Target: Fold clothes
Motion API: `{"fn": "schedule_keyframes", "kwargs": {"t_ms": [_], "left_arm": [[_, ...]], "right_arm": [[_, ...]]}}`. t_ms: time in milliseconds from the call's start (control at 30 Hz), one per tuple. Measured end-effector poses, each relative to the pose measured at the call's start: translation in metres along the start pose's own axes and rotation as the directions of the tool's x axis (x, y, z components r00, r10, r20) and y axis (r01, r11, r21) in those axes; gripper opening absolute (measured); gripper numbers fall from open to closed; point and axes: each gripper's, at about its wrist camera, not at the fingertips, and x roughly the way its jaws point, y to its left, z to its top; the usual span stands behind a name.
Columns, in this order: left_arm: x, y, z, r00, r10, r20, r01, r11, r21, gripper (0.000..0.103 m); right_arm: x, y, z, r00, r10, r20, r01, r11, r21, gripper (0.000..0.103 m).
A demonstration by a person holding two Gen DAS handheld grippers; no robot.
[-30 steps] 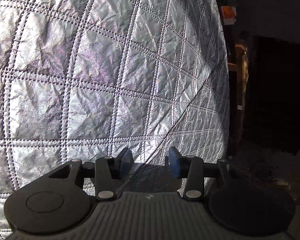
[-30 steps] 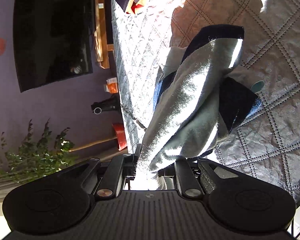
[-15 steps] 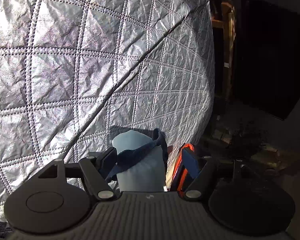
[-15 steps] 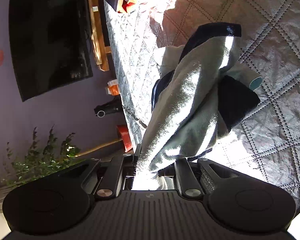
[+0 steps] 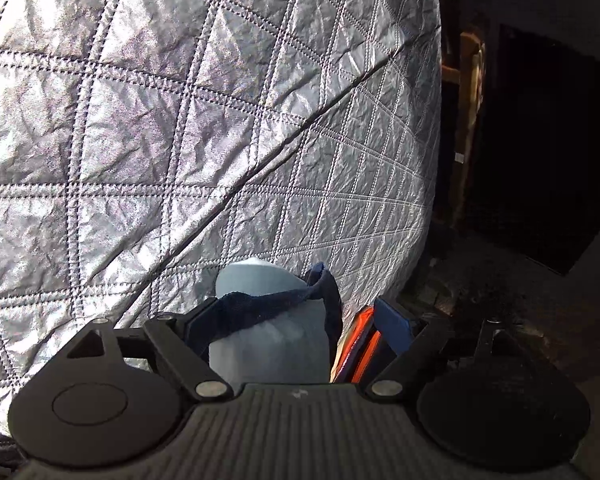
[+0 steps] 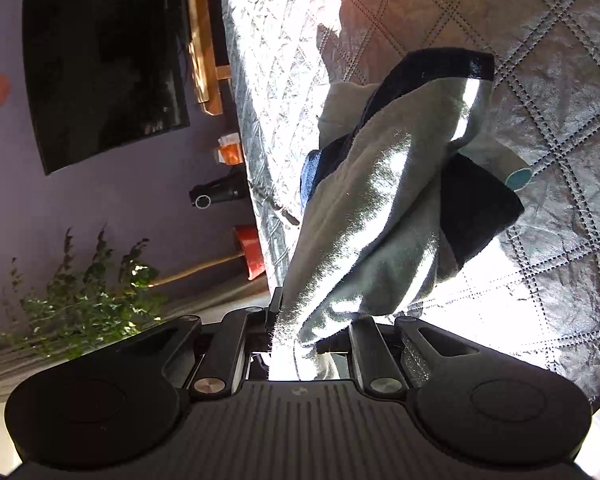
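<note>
Silver quilted bedspread point(image 5: 180, 128) covers the bed; dark screen point(image 6: 100, 52), plant point(image 6: 84, 296) and purple wall point(image 6: 16, 168) beside it. I see my left gripper point(image 5: 296, 316) with fingers spread, a pale blue garment point(image 5: 268, 328) with navy trim between them. My right gripper point(image 6: 312, 332) pinches the same cloth, which hangs onto the bedspread.

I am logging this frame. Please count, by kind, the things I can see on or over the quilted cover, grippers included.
Grippers: 2, left gripper and right gripper
Garments: 1, garment
Covers: 1, quilt
Total: 4
</note>
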Motion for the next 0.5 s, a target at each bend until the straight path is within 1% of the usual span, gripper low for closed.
{"fn": "schedule_keyframes", "kwargs": {"t_ms": [67,133,167,200,267,333,367,433,500], "left_arm": [[0.000,0.007,0.012,0.999,0.021,0.026,-0.020,0.999,-0.035,0.074],[-0.003,0.013,0.018,0.999,0.016,0.038,-0.014,0.997,-0.070,0.071],[-0.006,0.009,0.016,0.999,0.019,0.045,-0.016,0.999,-0.048,0.072],[-0.009,0.003,0.013,0.999,0.019,0.047,-0.018,1.000,-0.014,0.073],[-0.012,-0.006,0.008,0.999,0.004,0.036,-0.006,0.999,0.034,0.074],[-0.015,-0.010,0.008,1.000,-0.018,0.024,0.016,0.999,0.049,0.075],[-0.016,-0.010,0.010,0.999,-0.010,0.034,0.008,0.998,0.056,0.077],[-0.016,-0.011,0.016,0.998,0.016,0.064,-0.020,0.998,0.060,0.079],[-0.027,-0.005,0.018,0.996,0.024,0.084,-0.026,0.999,0.026,0.079]], "right_arm": [[0.000,0.012,0.000,1.000,0.011,-0.014,-0.012,0.999,-0.038,0.013],[-0.002,0.026,0.006,1.000,-0.010,0.002,0.010,0.993,-0.122,0.013],[-0.003,0.033,0.009,1.000,-0.020,0.011,0.021,0.986,-0.164,0.013],[-0.004,0.036,0.013,1.000,-0.021,0.022,0.024,0.983,-0.182,0.013],[-0.007,0.053,0.021,0.997,-0.050,0.063,0.066,0.956,-0.285,0.013],[-0.010,0.071,0.030,0.991,-0.076,0.107,0.112,0.917,-0.384,0.013],[-0.012,0.080,0.034,0.988,-0.087,0.130,0.135,0.892,-0.431,0.013],[-0.015,0.097,0.042,0.978,-0.105,0.178,0.184,0.834,-0.520,0.013],[-0.017,0.115,0.050,0.967,-0.117,0.226,0.233,0.766,-0.600,0.013]]}}
